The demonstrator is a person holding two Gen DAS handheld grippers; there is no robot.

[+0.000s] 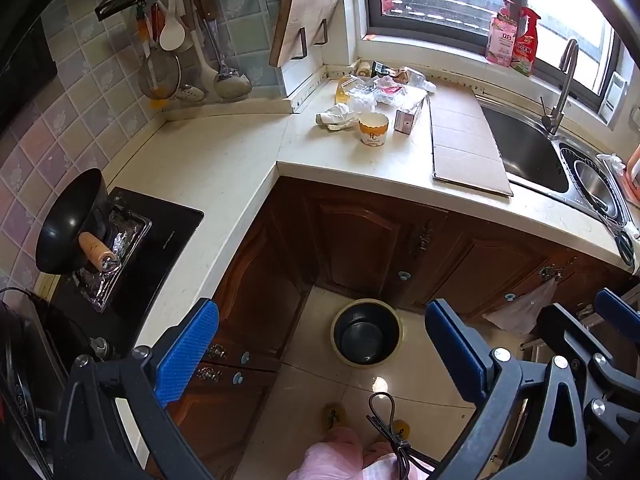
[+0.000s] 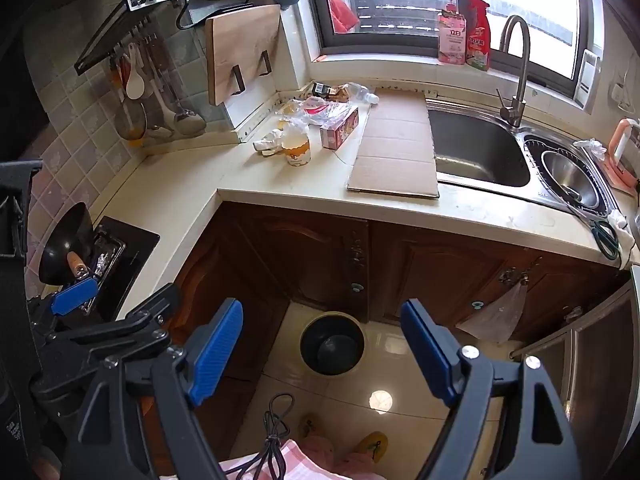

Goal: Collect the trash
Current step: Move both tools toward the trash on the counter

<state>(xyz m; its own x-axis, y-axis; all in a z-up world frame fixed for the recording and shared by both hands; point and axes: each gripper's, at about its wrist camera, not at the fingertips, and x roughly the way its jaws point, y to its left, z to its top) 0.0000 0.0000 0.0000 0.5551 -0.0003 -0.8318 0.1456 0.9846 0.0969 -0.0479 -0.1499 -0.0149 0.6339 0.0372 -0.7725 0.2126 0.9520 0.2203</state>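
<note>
Trash lies in the counter's corner: a paper cup (image 1: 373,130) (image 2: 296,148), crumpled tissue (image 1: 335,115) (image 2: 269,142), clear plastic wrappers (image 1: 380,92) (image 2: 320,110), a small pink carton (image 1: 408,117) (image 2: 340,128) and a flat cardboard sheet (image 1: 466,144) (image 2: 396,148). A black round bin (image 1: 366,332) (image 2: 333,344) stands on the floor by the cabinets. My left gripper (image 1: 322,352) is open and empty, held over the floor above the bin. My right gripper (image 2: 322,348) is open too, nothing between its blue pads, far from the trash.
A steel sink (image 2: 480,152) with a tap (image 2: 516,68) lies right of the cardboard. A black wok (image 1: 72,220) sits on the hob at left. Utensils (image 1: 180,48) hang on the tiled wall. Scissors (image 2: 606,238) rest at the counter edge. A person's slippered feet (image 2: 372,446) stand below.
</note>
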